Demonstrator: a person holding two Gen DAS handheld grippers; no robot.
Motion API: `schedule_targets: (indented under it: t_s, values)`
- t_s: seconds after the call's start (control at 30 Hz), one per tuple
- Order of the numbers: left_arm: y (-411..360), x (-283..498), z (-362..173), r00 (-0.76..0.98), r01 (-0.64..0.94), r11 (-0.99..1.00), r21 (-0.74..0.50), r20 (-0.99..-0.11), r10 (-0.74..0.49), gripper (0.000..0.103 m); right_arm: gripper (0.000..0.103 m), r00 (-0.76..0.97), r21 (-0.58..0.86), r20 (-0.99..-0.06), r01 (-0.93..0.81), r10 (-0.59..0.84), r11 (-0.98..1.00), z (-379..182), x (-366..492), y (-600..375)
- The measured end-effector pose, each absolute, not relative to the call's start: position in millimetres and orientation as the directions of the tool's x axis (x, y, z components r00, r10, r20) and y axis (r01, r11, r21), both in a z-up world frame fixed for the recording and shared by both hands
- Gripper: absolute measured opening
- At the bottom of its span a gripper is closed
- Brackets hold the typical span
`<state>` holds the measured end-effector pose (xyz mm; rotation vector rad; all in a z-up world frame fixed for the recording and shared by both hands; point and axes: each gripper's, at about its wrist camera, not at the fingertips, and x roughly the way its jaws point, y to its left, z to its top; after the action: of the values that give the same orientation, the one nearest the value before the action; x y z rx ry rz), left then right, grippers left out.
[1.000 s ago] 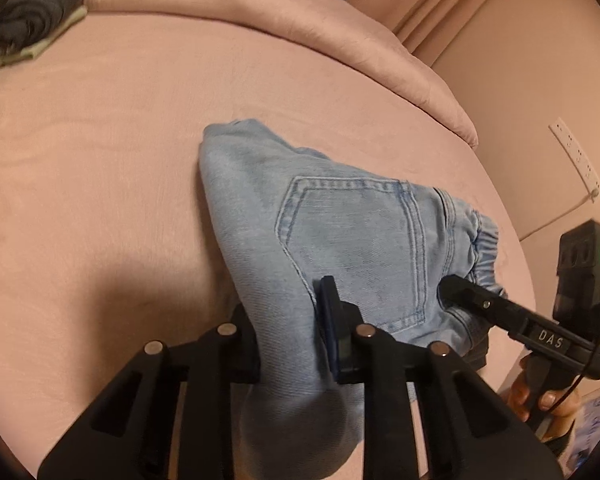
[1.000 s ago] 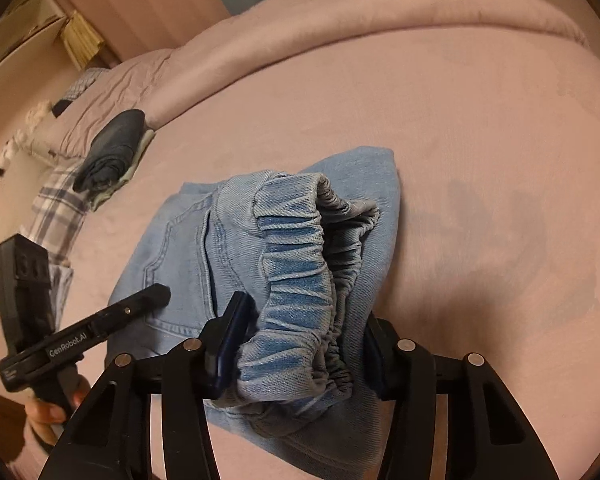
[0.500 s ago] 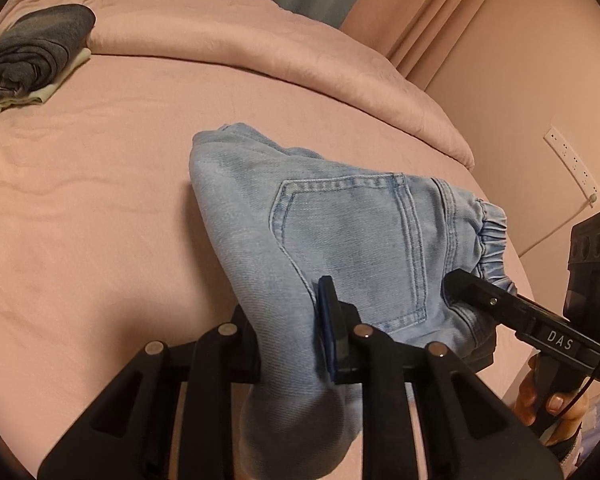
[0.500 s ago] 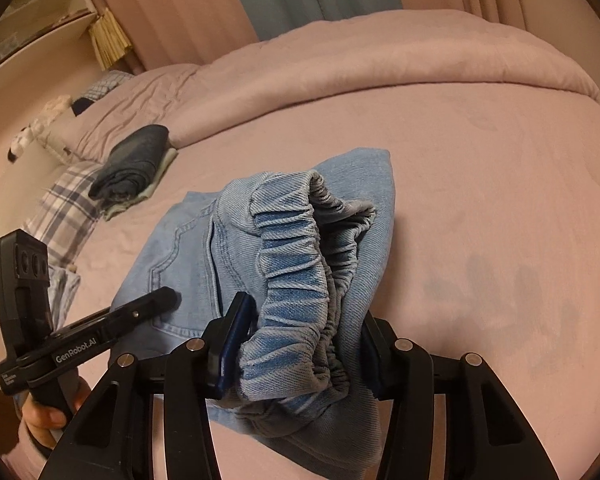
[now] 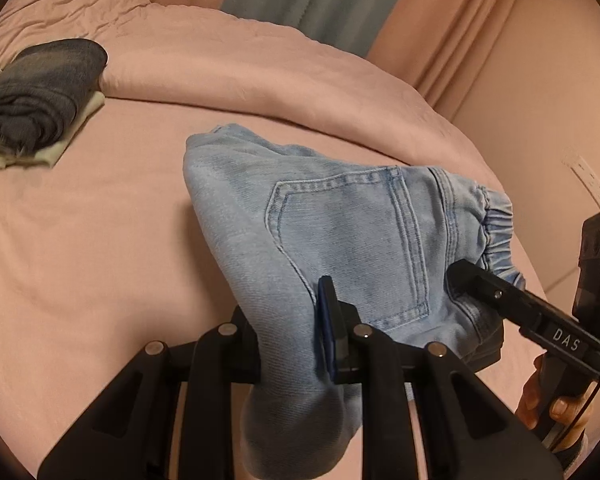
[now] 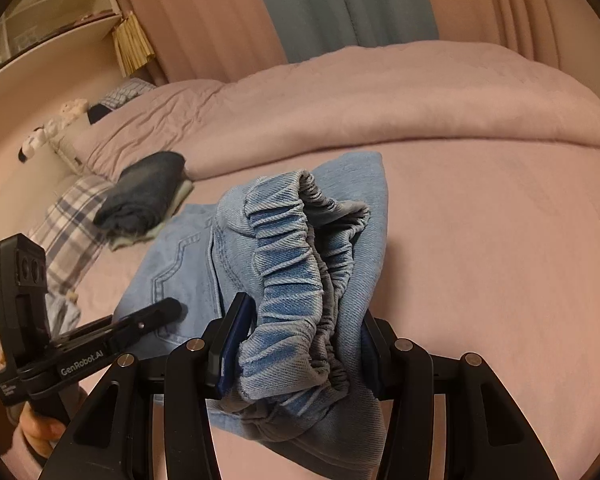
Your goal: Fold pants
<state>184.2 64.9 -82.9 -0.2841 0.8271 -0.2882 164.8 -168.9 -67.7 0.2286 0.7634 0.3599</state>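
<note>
Folded light blue denim pants (image 5: 340,232) are held up over the pink bed. My left gripper (image 5: 290,344) is shut on the folded edge near the back pocket. My right gripper (image 6: 296,344) is shut on the gathered elastic waistband (image 6: 296,264). The right gripper also shows in the left wrist view (image 5: 476,284) at the waistband end. The left gripper shows in the right wrist view (image 6: 168,308) at the pocket side. The far end of the pants (image 6: 360,172) hangs close to the sheet.
A pink sheet (image 5: 80,240) covers the bed, with a rolled pink duvet (image 5: 260,68) along the far side. A folded dark garment on a pale one (image 5: 36,100) lies at the far left. A plaid pillow (image 6: 72,216) and curtains (image 6: 340,8) lie beyond.
Both grippers have lifted and tilted up with the pants. More of the duvet and curtains has come into view. Both grips are unchanged.
</note>
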Motion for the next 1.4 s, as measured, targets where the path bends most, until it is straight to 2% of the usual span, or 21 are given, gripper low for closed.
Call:
schedule_targets:
  t_s: [0.1, 0.17, 0.23, 0.3, 0.37, 0.4, 0.43, 0.47, 0.5, 0.53, 0.6, 0.67, 0.73, 0.83, 0.97, 1.0, 1.07, 1.1, 1.13, 1.4]
  values:
    - [70.8, 217.5, -97.9, 0.634, 0.111, 0.926, -0.361, -0.692, -0.345, 0.021, 0.051, 0.662, 0.328, -0.639, -0.227, 0.392, 0.917, -78.6, 193.5, -163.6]
    - [73.7, 236.9, -114.1, 0.613, 0.078, 0.935, -0.345, -0.724, -0.318, 0.026, 0.052, 0.645, 0.339, -0.656, -0.211, 0.391, 0.917, -93.1, 212.9, -163.5]
    - [77.3, 250.4, -135.0, 0.568, 0.015, 0.952, -0.306, -0.781, -0.26, 0.043, 0.056, 0.583, 0.352, -0.715, -0.176, 0.386, 0.919, -117.2, 233.8, -164.5]
    - [85.6, 248.6, -139.4, 0.572, -0.003, 0.955, -0.298, -0.784, -0.243, 0.054, 0.057, 0.528, 0.347, -0.77, -0.125, 0.358, 0.93, -133.5, 243.2, -170.5]
    - [91.2, 233.3, -121.8, 0.64, 0.004, 0.974, -0.228, -0.748, -0.177, 0.056, 0.059, 0.547, 0.4, -0.738, -0.117, 0.395, 0.909, -128.2, 234.0, -184.9]
    - [92.2, 226.4, -112.8, 0.667, 0.011, 0.979, -0.205, -0.727, -0.16, 0.061, 0.062, 0.584, 0.375, -0.722, -0.121, 0.371, 0.919, -117.5, 224.5, -188.9]
    - [92.0, 219.0, -103.1, 0.696, 0.028, 0.981, -0.193, -0.7, -0.158, 0.072, 0.067, 0.633, 0.327, -0.699, -0.129, 0.331, 0.936, -104.5, 214.4, -190.0]
    - [89.8, 213.3, -95.0, 0.718, 0.051, 0.982, -0.181, -0.677, -0.162, 0.077, 0.073, 0.681, 0.282, -0.667, -0.144, 0.302, 0.949, -90.4, 204.0, -188.9]
    - [83.4, 207.9, -88.9, 0.73, 0.076, 0.984, -0.162, -0.663, -0.166, 0.087, 0.073, 0.712, 0.257, -0.635, -0.168, 0.298, 0.952, -79.1, 197.0, -186.3]
    - [75.1, 205.7, -87.5, 0.73, 0.1, 0.985, -0.141, -0.663, -0.169, 0.09, 0.073, 0.727, 0.237, -0.616, -0.197, 0.304, 0.951, -70.6, 192.2, -180.1]
    - [56.7, 209.7, -97.2, 0.69, 0.148, 0.983, -0.112, -0.7, -0.184, 0.09, 0.072, 0.711, 0.219, -0.632, -0.219, 0.309, 0.951, -72.4, 194.7, -169.3]
    - [45.6, 218.3, -115.9, 0.642, 0.146, 0.987, -0.072, -0.752, -0.15, 0.089, 0.053, 0.665, 0.203, -0.684, -0.222, 0.3, 0.954, -89.8, 200.6, -158.9]
    - [37.4, 226.1, -139.5, 0.582, 0.141, 0.99, -0.023, -0.807, -0.101, 0.089, 0.051, 0.603, 0.171, -0.755, -0.199, 0.258, 0.965, -115.9, 211.0, -158.4]
    - [34.1, 225.9, -140.1, 0.578, 0.131, 0.991, 0.002, -0.813, -0.075, 0.09, 0.051, 0.572, 0.187, -0.775, -0.195, 0.266, 0.963, -134.6, 212.6, -164.2]
    - [42.5, 205.9, -104.7, 0.602, 0.074, 0.997, 0.01, -0.798, -0.037, 0.09, 0.053, 0.614, 0.226, -0.737, -0.169, 0.282, 0.959, -95.4, 186.1, -182.0]
    - [42.5, 199.7, -96.0, 0.614, 0.057, 0.998, 0.025, -0.789, -0.015, 0.091, 0.055, 0.63, 0.218, -0.726, -0.169, 0.275, 0.961, -83.0, 176.8, -185.0]
    - [47.9, 183.4, -75.2, 0.638, 0.026, 0.999, 0.039, -0.77, 0.013, 0.095, 0.067, 0.664, 0.203, -0.702, -0.161, 0.258, 0.966, -55.2, 151.7, -191.3]
    - [50.6, 173.3, -62.5, 0.655, 0.009, 0.999, 0.048, -0.755, 0.03, 0.101, 0.07, 0.671, 0.204, -0.694, -0.162, 0.259, 0.965, -46.3, 144.8, -193.5]
    - [52.3, 163.8, -51.5, 0.672, -0.004, 0.998, 0.061, -0.739, 0.048, 0.102, 0.073, 0.68, 0.207, -0.684, -0.166, 0.264, 0.964, -34.3, 132.4, -196.7]
    - [43.6, 108.5, 12.5, 0.707, -0.001, 0.99, 0.138, -0.701, 0.098, 0.102, 0.073, 0.703, 0.214, -0.643, -0.216, 0.304, 0.953, 18.2, 86.0, -184.9]
